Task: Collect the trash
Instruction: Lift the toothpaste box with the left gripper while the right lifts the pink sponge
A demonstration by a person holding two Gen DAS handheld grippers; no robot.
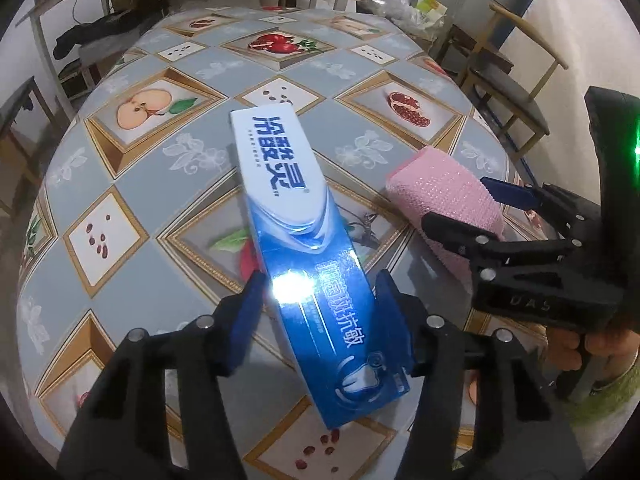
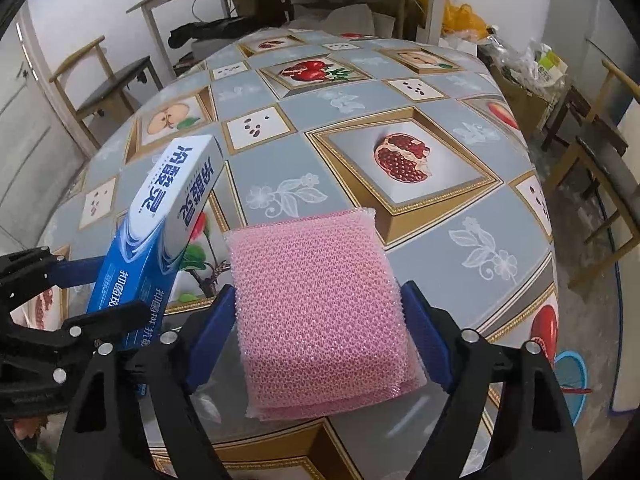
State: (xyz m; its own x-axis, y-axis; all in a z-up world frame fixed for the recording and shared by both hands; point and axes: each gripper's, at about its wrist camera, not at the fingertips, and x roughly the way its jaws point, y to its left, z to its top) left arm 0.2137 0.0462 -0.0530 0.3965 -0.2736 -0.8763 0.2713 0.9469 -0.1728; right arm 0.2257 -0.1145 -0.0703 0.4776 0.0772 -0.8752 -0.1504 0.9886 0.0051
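A long blue and white toothpaste box (image 1: 288,200) runs away from me between the blue pads of my left gripper (image 1: 320,292), which is shut on its near half. Its far end is tilted up off the tablecloth. In the right wrist view the same box (image 2: 160,232) rises at the left, with the left gripper (image 2: 108,284) on it. A pink mesh sponge (image 2: 320,280) sits between the pads of my right gripper (image 2: 320,300), which press on its two sides and hold it off the table. The left wrist view shows the sponge (image 1: 440,184) in the right gripper (image 1: 456,200).
The round table (image 1: 160,184) has a grey cloth printed with fruit. A person's hand (image 1: 592,348) holds the right gripper's handle. Wooden chairs (image 2: 112,84) (image 1: 516,92) stand around the table. Bags and boxes (image 2: 536,68) are piled behind it, and a blue basin (image 2: 572,376) is on the floor.
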